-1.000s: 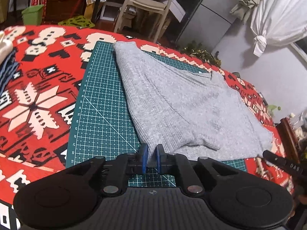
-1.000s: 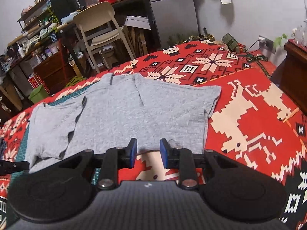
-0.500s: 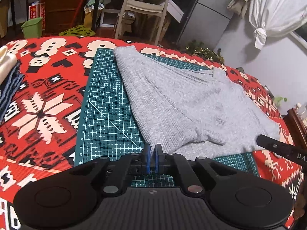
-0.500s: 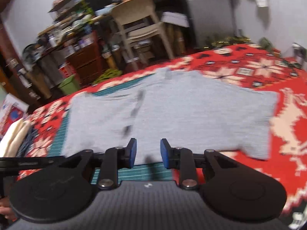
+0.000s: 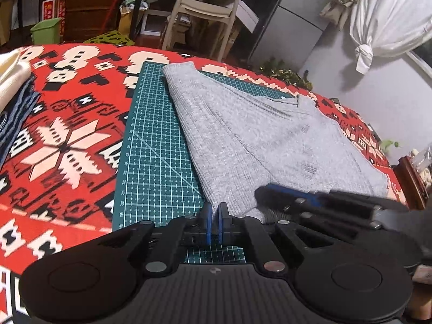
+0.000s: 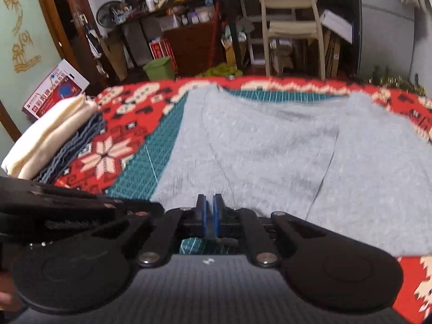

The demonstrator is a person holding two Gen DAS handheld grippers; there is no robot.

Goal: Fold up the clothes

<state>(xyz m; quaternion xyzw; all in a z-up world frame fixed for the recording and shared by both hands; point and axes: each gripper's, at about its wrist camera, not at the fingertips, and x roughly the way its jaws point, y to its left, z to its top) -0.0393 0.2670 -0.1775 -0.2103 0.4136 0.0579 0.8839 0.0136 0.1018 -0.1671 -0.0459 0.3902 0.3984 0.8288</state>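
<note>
A grey ribbed shirt [image 5: 270, 135] lies spread on a green cutting mat [image 5: 151, 148] over a red patterned tablecloth, with one sleeve folded in over the body. My left gripper [image 5: 215, 213] is shut on the shirt's near left hem corner. Just to its right the right gripper [image 5: 310, 197] shows blurred, low over the hem. In the right wrist view the shirt [image 6: 270, 148] fills the middle, and my right gripper [image 6: 209, 208] is shut on its near hem beside the mat [image 6: 151, 162]. The left gripper's black body [image 6: 54, 202] sits close at the left.
A stack of folded cream and blue clothes [image 6: 54, 135] rests on the table's left end. Beyond the far table edge stand a cream chair [image 5: 205, 8], a green bin [image 6: 159, 67] and cluttered shelves. A wooden cabinet [image 5: 410, 178] is at the right.
The right gripper swung left along the hem to just beside the left gripper and went from open to shut. The left gripper stayed shut at the hem corner.
</note>
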